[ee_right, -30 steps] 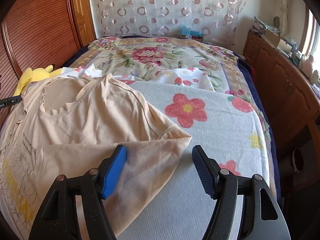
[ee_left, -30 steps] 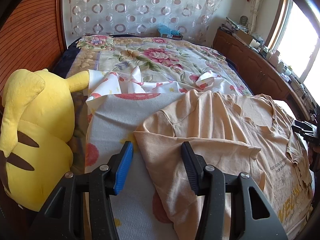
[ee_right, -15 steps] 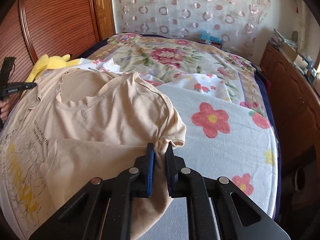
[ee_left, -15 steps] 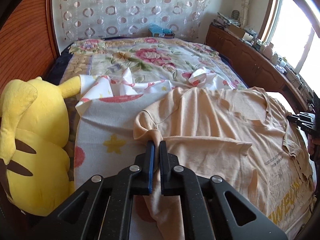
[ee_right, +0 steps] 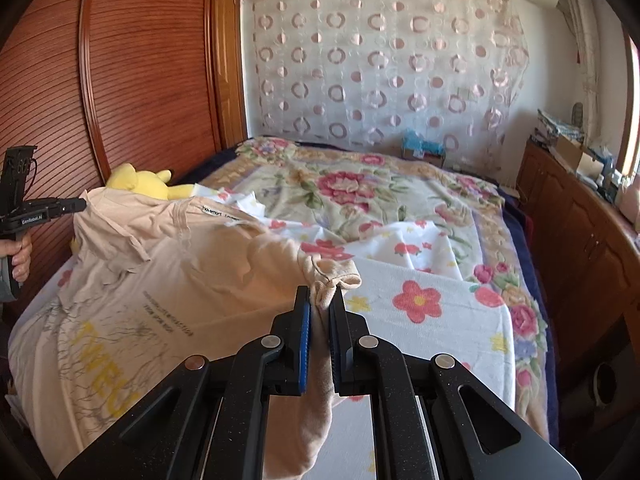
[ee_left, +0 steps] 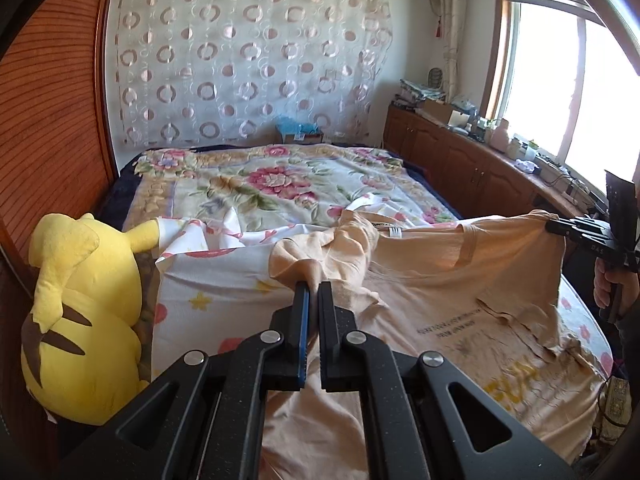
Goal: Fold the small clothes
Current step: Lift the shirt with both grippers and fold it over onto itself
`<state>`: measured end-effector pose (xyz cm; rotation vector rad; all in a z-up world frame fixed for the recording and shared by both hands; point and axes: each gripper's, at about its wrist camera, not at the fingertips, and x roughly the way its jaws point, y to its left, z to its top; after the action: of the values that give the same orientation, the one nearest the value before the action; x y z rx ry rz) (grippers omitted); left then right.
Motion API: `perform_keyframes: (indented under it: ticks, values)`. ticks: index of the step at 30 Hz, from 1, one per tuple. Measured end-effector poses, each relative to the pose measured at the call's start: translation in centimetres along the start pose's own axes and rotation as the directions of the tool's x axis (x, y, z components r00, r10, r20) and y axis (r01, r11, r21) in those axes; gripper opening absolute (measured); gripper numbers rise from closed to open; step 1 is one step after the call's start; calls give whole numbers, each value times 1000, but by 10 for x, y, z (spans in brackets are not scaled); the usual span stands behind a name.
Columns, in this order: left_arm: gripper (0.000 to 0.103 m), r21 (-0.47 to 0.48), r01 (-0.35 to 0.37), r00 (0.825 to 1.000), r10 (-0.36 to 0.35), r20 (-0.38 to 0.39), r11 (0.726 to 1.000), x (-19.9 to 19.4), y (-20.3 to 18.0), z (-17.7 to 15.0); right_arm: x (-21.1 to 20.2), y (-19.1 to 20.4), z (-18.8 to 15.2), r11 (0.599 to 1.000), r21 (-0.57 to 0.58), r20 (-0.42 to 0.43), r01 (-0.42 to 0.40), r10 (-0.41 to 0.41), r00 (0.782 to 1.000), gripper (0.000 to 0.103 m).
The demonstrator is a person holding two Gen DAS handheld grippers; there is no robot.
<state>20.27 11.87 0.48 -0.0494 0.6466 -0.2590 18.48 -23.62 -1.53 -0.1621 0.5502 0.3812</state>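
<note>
A peach T-shirt [ee_left: 460, 292] with yellow print lies chest up on the bed, its upper edge raised off the sheet. My left gripper [ee_left: 314, 286] is shut on bunched cloth at one sleeve. My right gripper [ee_right: 320, 296] is shut on the other sleeve, with cloth hanging down between its jaws. In the left wrist view the right gripper [ee_left: 560, 228] shows at the far right, pinching the shirt's corner. In the right wrist view the left gripper [ee_right: 82, 205] shows at the far left doing the same on the T-shirt [ee_right: 180, 280], which is stretched between the two.
A yellow plush toy [ee_left: 80, 312] sits at the bed's left edge against the wooden panel [ee_left: 48, 152], and the plush toy [ee_right: 140, 182] peeks out behind the shirt. A white flowered sheet [ee_right: 420, 320] covers the floral bedspread [ee_left: 260, 180]. A wooden cabinet [ee_left: 472, 168] runs under the window.
Both grippers went from open to shut on the shirt's sleeves. They then rose and drew the shirt's upper edge up off the bed.
</note>
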Motion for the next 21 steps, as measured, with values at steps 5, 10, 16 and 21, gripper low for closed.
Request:
perform_keyframes:
  ticks: [5, 10, 16, 21]
  values:
    - [5, 12, 0, 999, -1, 39, 1000, -33, -14, -18, -39, 9, -23, 1000, -5, 42, 6, -6, 999, 8]
    - [5, 11, -9, 998, 8, 61, 1000, -59, -19, -38, -71, 18, -45, 1000, 1, 79, 14, -14, 997, 8]
    - [5, -9, -21, 995, 22, 102, 1000, -99, -27, -71, -113, 35, -79, 1000, 5, 95, 13, -13, 995, 8]
    - [5, -41, -25, 992, 30, 122, 999, -131, -27, -100, -155, 44, -108, 1000, 1, 106, 1, -1, 994, 8]
